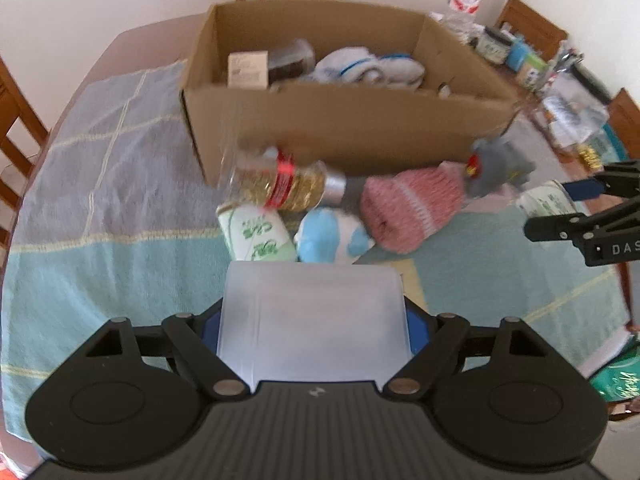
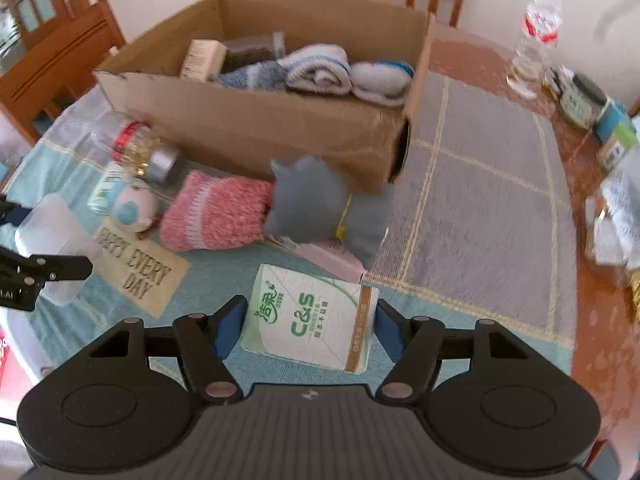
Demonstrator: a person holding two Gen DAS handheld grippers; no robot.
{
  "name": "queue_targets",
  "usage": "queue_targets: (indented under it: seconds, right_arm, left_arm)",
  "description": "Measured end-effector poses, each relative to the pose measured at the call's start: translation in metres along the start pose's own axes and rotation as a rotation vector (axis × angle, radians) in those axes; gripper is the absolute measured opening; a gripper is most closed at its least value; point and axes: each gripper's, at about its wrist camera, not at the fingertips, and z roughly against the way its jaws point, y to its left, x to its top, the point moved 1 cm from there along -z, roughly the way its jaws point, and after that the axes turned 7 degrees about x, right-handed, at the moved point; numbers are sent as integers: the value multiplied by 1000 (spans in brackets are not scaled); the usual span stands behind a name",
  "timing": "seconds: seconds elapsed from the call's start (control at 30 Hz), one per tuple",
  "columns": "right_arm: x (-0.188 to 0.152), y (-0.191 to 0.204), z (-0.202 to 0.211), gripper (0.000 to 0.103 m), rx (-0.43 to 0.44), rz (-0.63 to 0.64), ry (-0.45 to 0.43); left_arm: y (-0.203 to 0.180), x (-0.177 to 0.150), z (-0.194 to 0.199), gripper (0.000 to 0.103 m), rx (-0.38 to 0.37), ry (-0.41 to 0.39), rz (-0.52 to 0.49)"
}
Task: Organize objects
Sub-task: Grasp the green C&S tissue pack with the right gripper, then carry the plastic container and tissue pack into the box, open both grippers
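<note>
Left gripper pinching a translucent white plastic container between its blue pads, held above the worktop. Same container shows at the left edge of the right wrist view, clamped in the left gripper's fingers.

Right gripper closed on a green-and-white tissue pack, pads pressed to both short sides. Cannot tell if the pack is lifted or resting on the cloth.

Cardboard box sits at the back of the worktop, open top. Inside: small carton, dark container, rolled socks in white, blue and grey.

Loose pile just in front of the box's near wall:
- clear jar lying on its side, red label, silver cap, gold contents
- second tissue pack beside the jar
- blue-and-white plush toy touching the pink knitted sock
- grey plush lying over the sock's end and a pink flat box
- "HAPPY EVERY DAY" sign flat on the cloth

Water bottle upright at the far right, well apart from the pile. Frames are motion-blurred.
</note>
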Motion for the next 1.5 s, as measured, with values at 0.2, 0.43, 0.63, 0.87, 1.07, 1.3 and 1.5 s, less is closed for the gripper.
queue_targets:
  seconds: [0.2,0.43,0.63,0.87,1.07,1.3,1.5]
  right_arm:
    - [20,7,39,73,30,70,-70]
    - [62,11,63,73,20,127,-195]
    - [95,5,57,73,10,151,-230]
    - [124,-4,41,73,19,135,-245]
    - [128,-12,41,103,24,98,-271]
    - [108,-25,49,103,-5,59,-262]
    - [94,-37,61,103,-29,2,-276]
  left_arm:
    - [-7,36,32,83,-27,-75,-58]
    - [-12,85,40,83,-31,-150,-59]
    - [-11,129,36,83,-11,-186,-38]
    - [-12,169,22,83,7,-207,-39]
    - [-25,191,8,83,-16,-199,-69]
    - [-51,204,-17,83,-66,-158,-111]
    - [-68,210,-29,92,-93,-161,-129]
